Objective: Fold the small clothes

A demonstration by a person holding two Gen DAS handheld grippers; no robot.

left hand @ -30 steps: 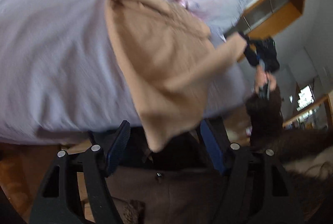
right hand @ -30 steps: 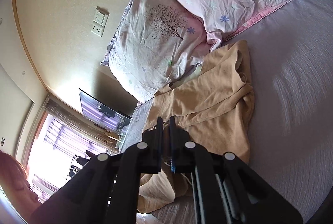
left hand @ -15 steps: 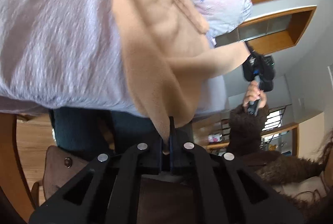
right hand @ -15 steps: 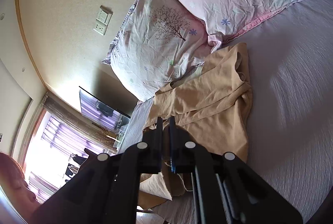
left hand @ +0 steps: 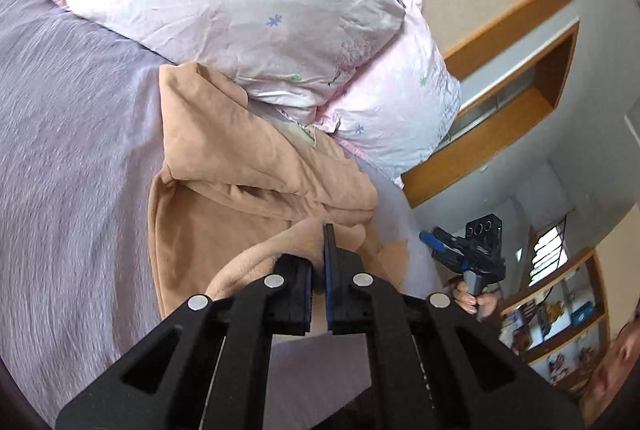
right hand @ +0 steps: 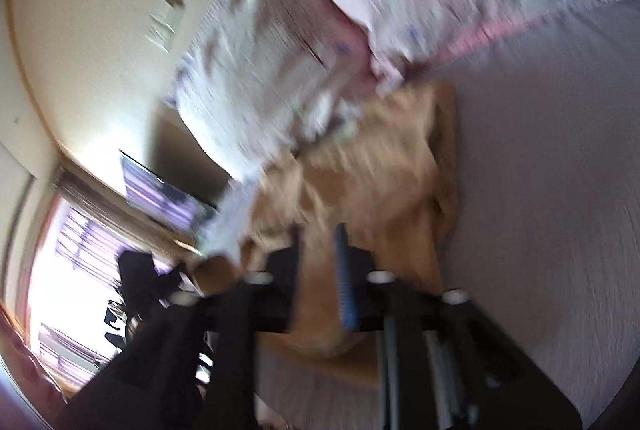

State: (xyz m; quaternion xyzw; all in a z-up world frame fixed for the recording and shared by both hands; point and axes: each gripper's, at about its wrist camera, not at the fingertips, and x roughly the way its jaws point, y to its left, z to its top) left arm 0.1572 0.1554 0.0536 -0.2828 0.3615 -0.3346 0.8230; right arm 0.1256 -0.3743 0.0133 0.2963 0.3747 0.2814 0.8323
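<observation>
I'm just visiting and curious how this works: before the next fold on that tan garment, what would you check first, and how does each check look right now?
1. Left gripper pinching the tan garment: ok, jaws nearly shut on a raised fold.
2. Right gripper grip: cannot tell; its jaws stand apart over the cloth, but the right wrist view is blurred.
3. Garment lying flat: not ok, it is bunched with several creases.
4. Garment away from the floral pillows: not ok, its far edge touches them.
5. Room on the lavender bedsheet beside the garment: ok.
</observation>
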